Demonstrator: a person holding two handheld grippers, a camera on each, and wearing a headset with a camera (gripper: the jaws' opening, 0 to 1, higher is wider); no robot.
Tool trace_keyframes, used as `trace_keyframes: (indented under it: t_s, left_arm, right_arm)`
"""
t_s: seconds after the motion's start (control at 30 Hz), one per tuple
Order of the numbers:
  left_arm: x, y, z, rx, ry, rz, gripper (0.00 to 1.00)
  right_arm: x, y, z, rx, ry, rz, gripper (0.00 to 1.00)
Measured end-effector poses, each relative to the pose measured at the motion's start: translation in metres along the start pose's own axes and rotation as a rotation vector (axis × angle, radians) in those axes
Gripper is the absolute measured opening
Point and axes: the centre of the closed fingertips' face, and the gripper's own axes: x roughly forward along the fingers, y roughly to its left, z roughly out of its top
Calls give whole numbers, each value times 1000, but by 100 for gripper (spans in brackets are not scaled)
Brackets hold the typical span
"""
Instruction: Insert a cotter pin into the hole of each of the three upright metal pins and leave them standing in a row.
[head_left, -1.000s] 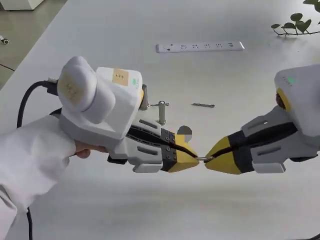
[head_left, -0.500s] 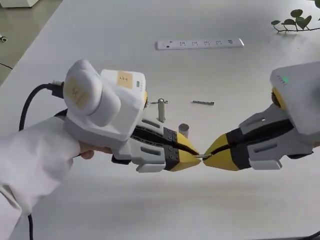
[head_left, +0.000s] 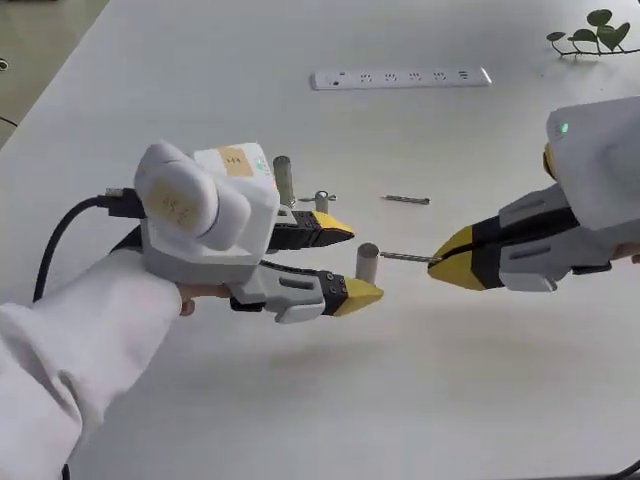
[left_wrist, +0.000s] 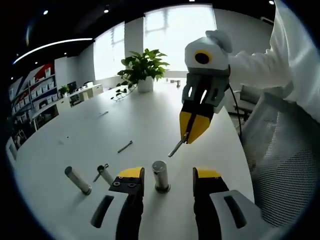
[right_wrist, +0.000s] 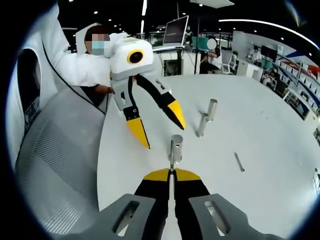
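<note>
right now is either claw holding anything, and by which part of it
The right claw is shut on a cotter pin, pinching one end; the rest sticks out toward the nearest metal pin. The left claw is open, holding nothing.

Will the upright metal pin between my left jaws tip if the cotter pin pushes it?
Likely: the upright metal pin is tall on a narrow base, and the open left hand-held gripper isn't touching it. It looks solid metal, fairly heavy; smooth and round, it'd probably roll once down.
</note>
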Motion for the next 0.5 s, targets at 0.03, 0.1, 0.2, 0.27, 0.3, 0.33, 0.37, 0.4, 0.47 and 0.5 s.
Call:
trace_keyframes:
  t_s: [0.03, 0.1, 0.2, 0.27, 0.3, 0.33, 0.37, 0.4, 0.47, 0.5]
  left_arm:
    - [2, 2, 1, -25, -14, 3, 37]
    - [8, 5, -4, -40, -12, 0, 37]
    - [15, 6, -16, -40, 22, -9, 37]
    - [19, 7, -21, -53, 28, -15, 36]
    - [20, 7, -22, -60, 25, -15, 36]
    - [22, 8, -23, -64, 24, -14, 34]
    - [24, 8, -25, -75, 26, -19, 32]
    - [26, 8, -27, -77, 33, -20, 31]
    - [29, 6, -30, -62, 48, -22, 27]
    - [31, 7, -31, -66, 50, -24, 25]
  right_arm:
    - [2, -2, -2, -2, 9, -3, 0]
    - [6, -8, -7, -3, 24, -8, 0]
    - [8, -10, -8, -8, 31, -8, 0]
    - [8, -10, -8, -13, 35, -6, 0]
    - [9, -11, -8, -16, 36, -8, 0]
    - [9, -10, -8, -16, 38, -4, 0]
    - [10, -10, -8, -17, 39, -2, 0]
    - [10, -10, -8, -17, 40, -1, 0]
    - [11, -10, -9, -23, 48, 4, 0]
    - [11, -9, -9, -25, 49, 6, 0]
